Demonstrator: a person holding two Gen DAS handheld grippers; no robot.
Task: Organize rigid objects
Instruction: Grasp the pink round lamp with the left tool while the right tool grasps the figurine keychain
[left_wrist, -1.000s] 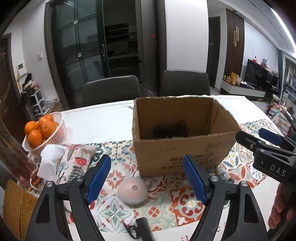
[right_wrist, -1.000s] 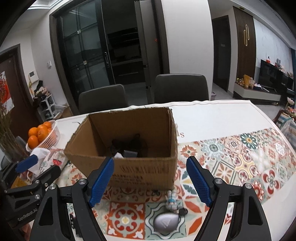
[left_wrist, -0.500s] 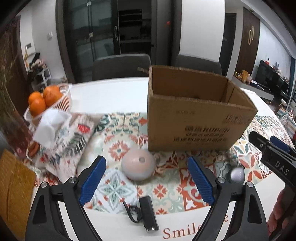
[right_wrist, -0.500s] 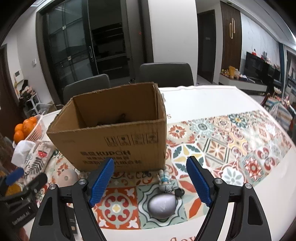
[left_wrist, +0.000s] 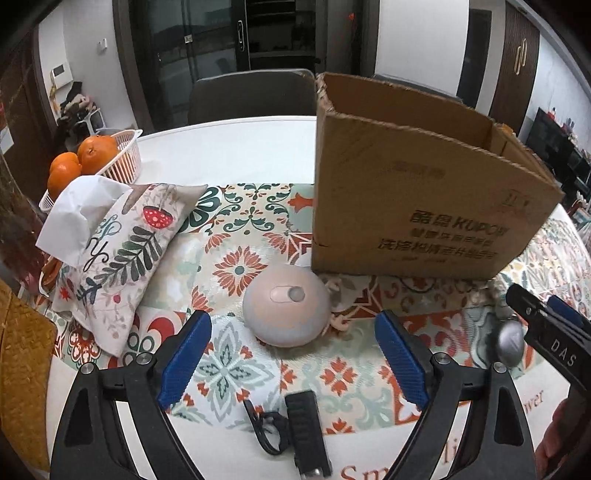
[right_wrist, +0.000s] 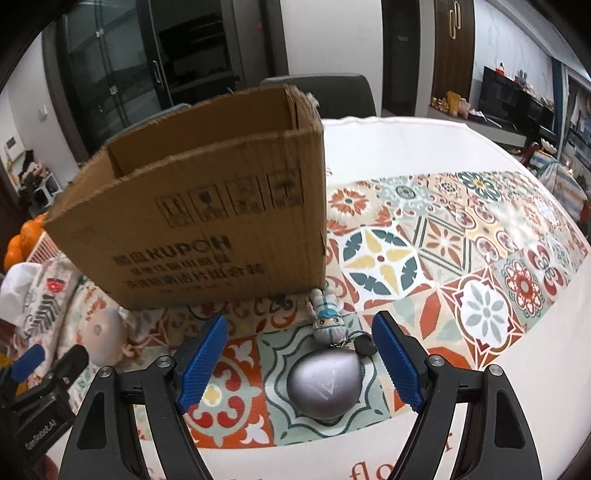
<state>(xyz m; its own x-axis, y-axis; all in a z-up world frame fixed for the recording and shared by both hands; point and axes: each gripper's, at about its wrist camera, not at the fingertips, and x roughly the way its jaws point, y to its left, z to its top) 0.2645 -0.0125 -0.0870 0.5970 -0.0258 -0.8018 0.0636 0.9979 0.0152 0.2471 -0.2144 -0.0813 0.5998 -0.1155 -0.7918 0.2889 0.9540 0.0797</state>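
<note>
A pale pink round gadget (left_wrist: 286, 310) lies on the patterned mat just ahead of my left gripper (left_wrist: 291, 356), which is open and empty above it. A black stick-shaped device with a strap (left_wrist: 306, 424) lies between the left fingers, nearer the camera. My right gripper (right_wrist: 299, 365) is open around a grey teardrop-shaped object (right_wrist: 324, 384) without touching it. A small figurine keychain (right_wrist: 327, 319) is attached at its far end. The open cardboard box (left_wrist: 406, 206) stands right behind both objects, and its inside is hidden.
At the left lie a printed tissue pouch (left_wrist: 122, 251) and a white basket of oranges (left_wrist: 110, 155). Two dark chairs (left_wrist: 255, 96) stand behind the white table. The tiled mat (right_wrist: 461, 258) stretches bare to the right of the box.
Both grippers have dropped toward the table and tipped down. The box now towers in front and its contents are out of sight. The left jaws stand wider than a second ago.
</note>
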